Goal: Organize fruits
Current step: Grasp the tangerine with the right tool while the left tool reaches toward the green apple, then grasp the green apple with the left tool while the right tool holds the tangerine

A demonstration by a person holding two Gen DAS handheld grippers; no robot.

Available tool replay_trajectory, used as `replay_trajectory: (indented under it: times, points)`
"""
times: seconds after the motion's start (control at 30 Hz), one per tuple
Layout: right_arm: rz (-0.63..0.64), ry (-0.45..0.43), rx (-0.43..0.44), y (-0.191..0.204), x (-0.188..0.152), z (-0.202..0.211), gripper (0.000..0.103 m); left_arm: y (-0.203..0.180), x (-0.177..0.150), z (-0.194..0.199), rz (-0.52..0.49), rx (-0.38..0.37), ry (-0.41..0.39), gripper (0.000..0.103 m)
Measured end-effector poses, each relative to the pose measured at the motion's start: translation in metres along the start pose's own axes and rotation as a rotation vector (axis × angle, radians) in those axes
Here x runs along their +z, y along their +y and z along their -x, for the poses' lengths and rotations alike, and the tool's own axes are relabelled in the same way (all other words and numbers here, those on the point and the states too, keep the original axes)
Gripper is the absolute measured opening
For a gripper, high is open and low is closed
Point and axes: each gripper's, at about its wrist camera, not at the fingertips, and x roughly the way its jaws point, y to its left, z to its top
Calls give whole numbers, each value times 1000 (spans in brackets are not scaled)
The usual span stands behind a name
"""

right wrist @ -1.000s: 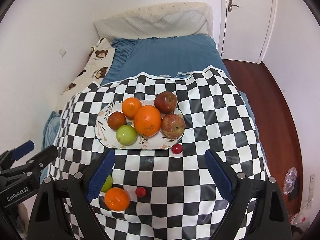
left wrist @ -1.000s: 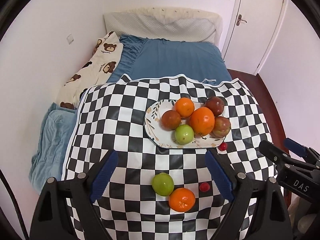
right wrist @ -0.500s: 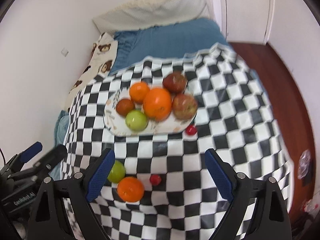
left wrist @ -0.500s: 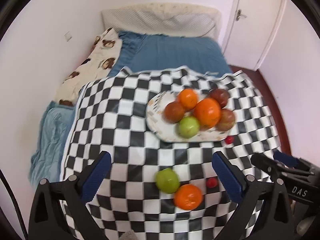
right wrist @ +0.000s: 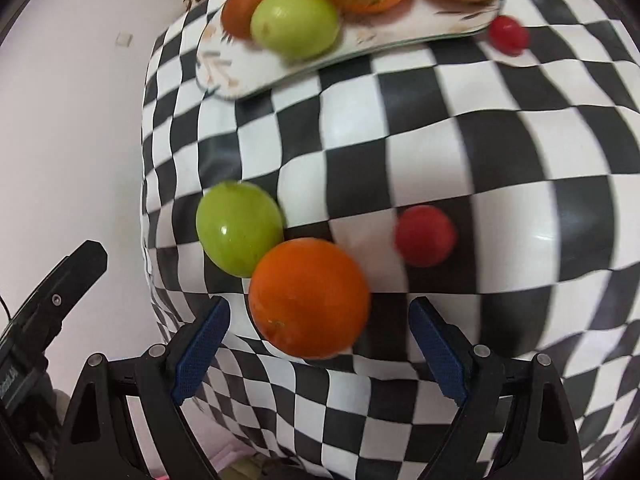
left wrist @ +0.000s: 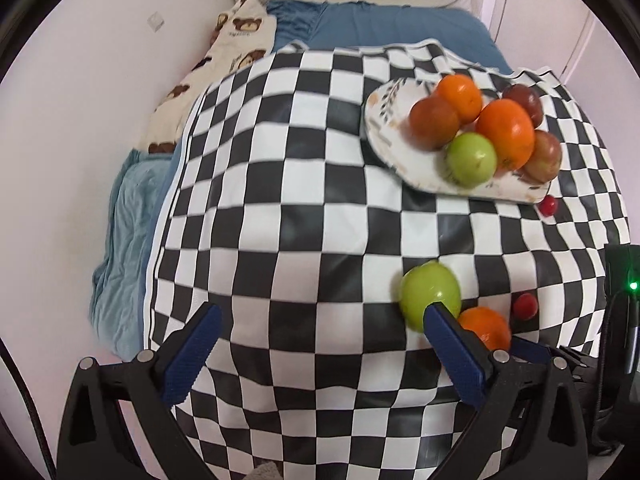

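The loose orange [right wrist: 309, 298] lies on the checkered cloth [right wrist: 440, 128], touching a green fruit [right wrist: 239, 227], framed by the spread-apart right gripper [right wrist: 318, 344]. It is judged firm, round and roll-prone, best pinched across its widest middle. The left gripper [left wrist: 320, 354] is likewise held wide apart, empty.

A white oval plate with a leaf pattern [left wrist: 390, 128] sits in the upper right of the left wrist view, heaped with fruit: a small round orange [left wrist: 460, 96], a brownish-red round fruit [left wrist: 432, 123], a large orange [left wrist: 506, 134], a glossy green apple [left wrist: 471, 159], a dark red apple [left wrist: 526, 101] and a mottled red apple [left wrist: 544, 157]. A small red cherry tomato [left wrist: 547, 205] lies just off the plate's lower right edge. In the lower half of the right wrist view, a loose green apple [right wrist: 239, 229] touches a loose round orange [right wrist: 309, 297], with a second small red tomato [right wrist: 425, 235] near them to the right, apart.
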Motion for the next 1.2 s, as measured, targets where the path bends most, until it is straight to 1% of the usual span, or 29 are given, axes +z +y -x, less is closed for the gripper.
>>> replay_trajectory:
  times: [0.17,0.2,0.23,0.27,0.33,0.43,0.53,0.63,0.7,0.73,0.77,0.8,0.87,1.0,1.2]
  points:
    - [68,-4,-51,16,-2,-15,92,5,-1,-6,19,-10,19,103]
    - [86,-9,-66,18,-3,-16,81,5,0,-7,20,-14,22,103]
    - [110,-17,-98,21,-4,-17,68,4,1,-8,24,-23,25,103]
    - [137,-20,-128,23,-5,-17,68,5,1,-8,30,-35,28,103]
    - [127,-27,-98,19,-7,-12,68,4,6,-12,48,-84,46,103]
    - [124,-50,-121,13,-8,-1,68,-4,13,-20,69,-157,77,103]
    - [93,-64,-117,2,-8,11,68,-17,21,-38,87,-254,151,103]
    - [74,-72,-117,-8,-2,18,68,-32,28,-60,87,-304,208,103]
    - [69,-75,-117,-10,1,21,68,-41,30,-72,78,-337,229,92]
    - [64,-75,-116,-11,1,21,68,-44,30,-74,72,-334,237,70]
    - [61,-77,-115,-12,1,21,68,-47,30,-77,66,-327,245,51]
    - [58,-79,-113,-12,1,21,68,-48,28,-78,58,-316,245,51]
    - [54,-78,-112,-13,1,21,68,-46,25,-76,54,-323,227,51]
    - [39,-67,-106,-19,5,24,68,-45,16,-68,31,-307,215,51]
    - [43,-51,-117,-16,8,19,68,-46,-5,-53,-2,-276,185,51]
